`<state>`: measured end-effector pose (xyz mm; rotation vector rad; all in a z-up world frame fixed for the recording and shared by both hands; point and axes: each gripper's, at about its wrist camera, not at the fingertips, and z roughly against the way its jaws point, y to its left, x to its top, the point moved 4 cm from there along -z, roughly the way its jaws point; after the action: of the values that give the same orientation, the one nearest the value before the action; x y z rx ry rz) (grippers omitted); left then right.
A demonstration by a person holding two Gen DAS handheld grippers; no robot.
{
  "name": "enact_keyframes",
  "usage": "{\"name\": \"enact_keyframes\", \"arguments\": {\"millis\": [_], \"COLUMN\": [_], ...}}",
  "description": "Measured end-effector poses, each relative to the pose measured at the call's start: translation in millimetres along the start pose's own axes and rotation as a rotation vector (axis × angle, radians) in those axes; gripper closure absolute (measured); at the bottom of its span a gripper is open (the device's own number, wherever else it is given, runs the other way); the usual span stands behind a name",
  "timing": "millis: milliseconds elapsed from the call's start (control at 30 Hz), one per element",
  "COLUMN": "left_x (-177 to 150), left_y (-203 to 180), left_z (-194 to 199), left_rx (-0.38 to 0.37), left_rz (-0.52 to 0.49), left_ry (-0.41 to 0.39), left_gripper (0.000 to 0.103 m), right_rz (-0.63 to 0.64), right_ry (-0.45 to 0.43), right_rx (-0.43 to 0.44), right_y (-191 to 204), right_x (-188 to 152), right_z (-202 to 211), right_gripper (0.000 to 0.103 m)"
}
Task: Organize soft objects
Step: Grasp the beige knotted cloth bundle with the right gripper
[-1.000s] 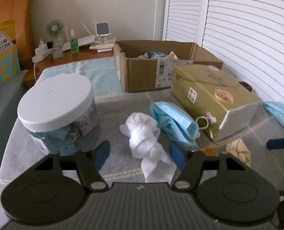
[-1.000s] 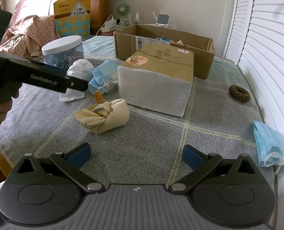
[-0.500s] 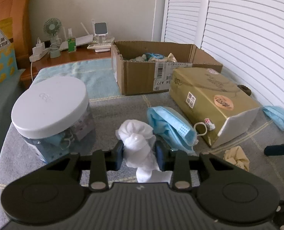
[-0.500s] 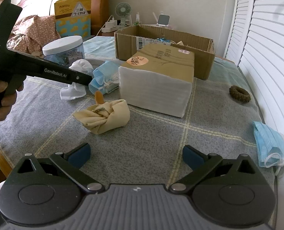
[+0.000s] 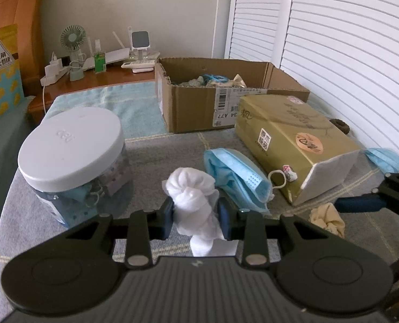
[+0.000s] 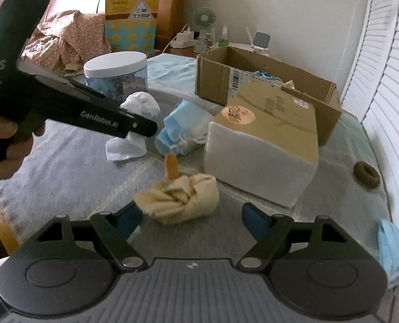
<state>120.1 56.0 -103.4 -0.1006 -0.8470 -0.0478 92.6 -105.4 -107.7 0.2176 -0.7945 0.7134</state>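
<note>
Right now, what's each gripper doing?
Left gripper: closed on the white cloth.
Right gripper: open, fingers have just been closing around the cream cloth, not gripping.

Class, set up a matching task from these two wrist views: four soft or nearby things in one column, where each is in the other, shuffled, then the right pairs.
Things
1. white knotted sock
2. cream knotted cloth
3. brown ring-shaped hair scrunchie
4. gold tissue pack

Places
A. alone beside the white louvred doors
B. in front of the brown cardboard box
C. pinched in the left gripper
D. between the open right gripper fingers, ungripped

Pairs: 1-C, 2-D, 3-A, 4-B
</note>
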Motion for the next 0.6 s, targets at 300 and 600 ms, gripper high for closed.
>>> {"name": "enact_keyframes", "arguments": {"millis": [300, 600], "left_x": [-0.1, 1.5], "left_y": [1.1, -2.3], "left_z": [0.8, 7.4], "left_rx": [-0.012, -0.032], "left_rz": [-0.015, -0.053], "left_ry": [0.010, 0.014], "left_gripper": [0.071, 0.073], "right_rz": [0.002, -0.010], "right_ry": [0.010, 0.022], "right_rx": [0.021, 0.006], "right_y": [2.7, 2.3], "right_x": [5.8, 7.8], "right_z": [-5.7, -1.5], "right_gripper": [0.043, 0.055]}}
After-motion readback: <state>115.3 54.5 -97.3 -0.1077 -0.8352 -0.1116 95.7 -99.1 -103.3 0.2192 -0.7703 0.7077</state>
